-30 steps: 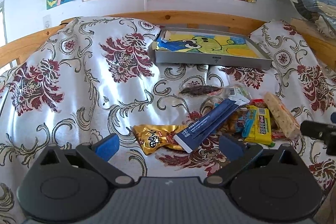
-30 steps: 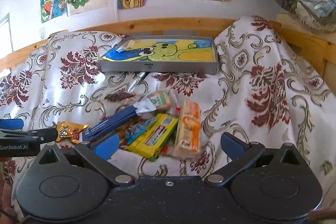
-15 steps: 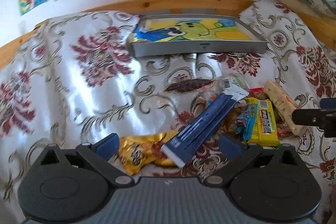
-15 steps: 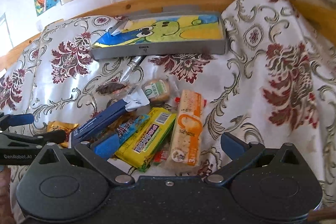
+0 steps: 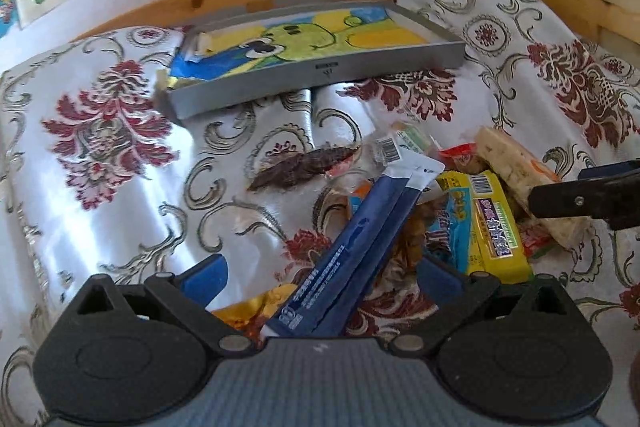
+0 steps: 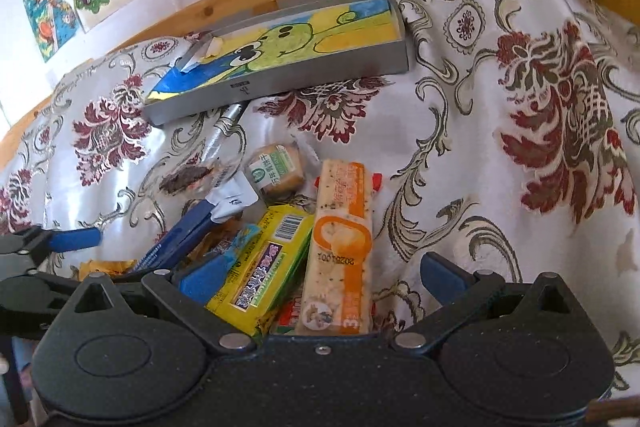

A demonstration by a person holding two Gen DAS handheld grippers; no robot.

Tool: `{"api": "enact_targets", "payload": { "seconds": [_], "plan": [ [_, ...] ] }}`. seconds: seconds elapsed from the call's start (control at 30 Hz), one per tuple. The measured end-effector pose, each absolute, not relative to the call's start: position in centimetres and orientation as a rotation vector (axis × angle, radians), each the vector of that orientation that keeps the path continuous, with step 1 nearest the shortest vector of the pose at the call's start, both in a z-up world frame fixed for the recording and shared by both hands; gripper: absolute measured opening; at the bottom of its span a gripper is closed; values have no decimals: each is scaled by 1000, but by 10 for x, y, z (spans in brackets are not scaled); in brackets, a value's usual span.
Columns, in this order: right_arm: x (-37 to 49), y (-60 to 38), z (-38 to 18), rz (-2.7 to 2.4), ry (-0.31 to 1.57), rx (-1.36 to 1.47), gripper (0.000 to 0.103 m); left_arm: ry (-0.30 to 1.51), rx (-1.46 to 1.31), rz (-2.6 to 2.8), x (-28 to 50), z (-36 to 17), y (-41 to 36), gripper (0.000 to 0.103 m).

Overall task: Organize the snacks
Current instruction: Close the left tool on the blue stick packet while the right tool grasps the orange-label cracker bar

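your left hand-held gripper (image 5: 320,275) is spread wide and holds nothing, and the blue sachet (image 5: 356,251) lies right between its fingers, its long axis running away from you and tilting right, white end far. a gold pack (image 5: 248,311) peeks out just left of the sachet's near end. your right hand-held gripper (image 6: 320,277) is also spread and empty, with the yellow bar (image 6: 260,267) and orange bar (image 6: 340,251) lying side by side between its fingers, both pointing away from you. so the left is nearer the sachet, the right nearer the bars. the snacks sit heaped on the floral cloth (image 5: 120,187), the tray (image 5: 320,75) well beyond them. a "genrobot.ai"-style mark isn't legible now; the orange bar shows a date code reading roughly 2025, upside down, and the round snack (image 6: 276,171) has a green label too small to read.
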State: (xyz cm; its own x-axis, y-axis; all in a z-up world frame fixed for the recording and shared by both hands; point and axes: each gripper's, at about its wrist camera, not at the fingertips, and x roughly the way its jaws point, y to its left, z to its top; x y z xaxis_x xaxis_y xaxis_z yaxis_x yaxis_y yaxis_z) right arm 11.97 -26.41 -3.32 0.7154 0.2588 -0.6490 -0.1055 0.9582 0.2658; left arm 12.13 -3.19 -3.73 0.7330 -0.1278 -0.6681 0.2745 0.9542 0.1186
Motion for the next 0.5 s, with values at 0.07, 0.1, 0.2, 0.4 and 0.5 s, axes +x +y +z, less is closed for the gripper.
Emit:
{"api": "enact_targets", "payload": {
  "seconds": [0.07,0.1,0.2,0.4,0.5],
  "plan": [
    [119,-265,-33,207,744,226,102,736,217,-241,129,-40,-31,102],
    [119,-264,-33,211,742,228,102,748,215,-248,133,-42,-30,102],
    [120,-261,-34,223,744,217,102,780,209,-256,141,-48,-29,102],
    [119,-258,-34,256,742,216,102,803,155,-255,153,-52,-23,102],
    [119,-257,-34,266,742,218,102,813,115,-252,158,-52,-20,102]
  ]
}}
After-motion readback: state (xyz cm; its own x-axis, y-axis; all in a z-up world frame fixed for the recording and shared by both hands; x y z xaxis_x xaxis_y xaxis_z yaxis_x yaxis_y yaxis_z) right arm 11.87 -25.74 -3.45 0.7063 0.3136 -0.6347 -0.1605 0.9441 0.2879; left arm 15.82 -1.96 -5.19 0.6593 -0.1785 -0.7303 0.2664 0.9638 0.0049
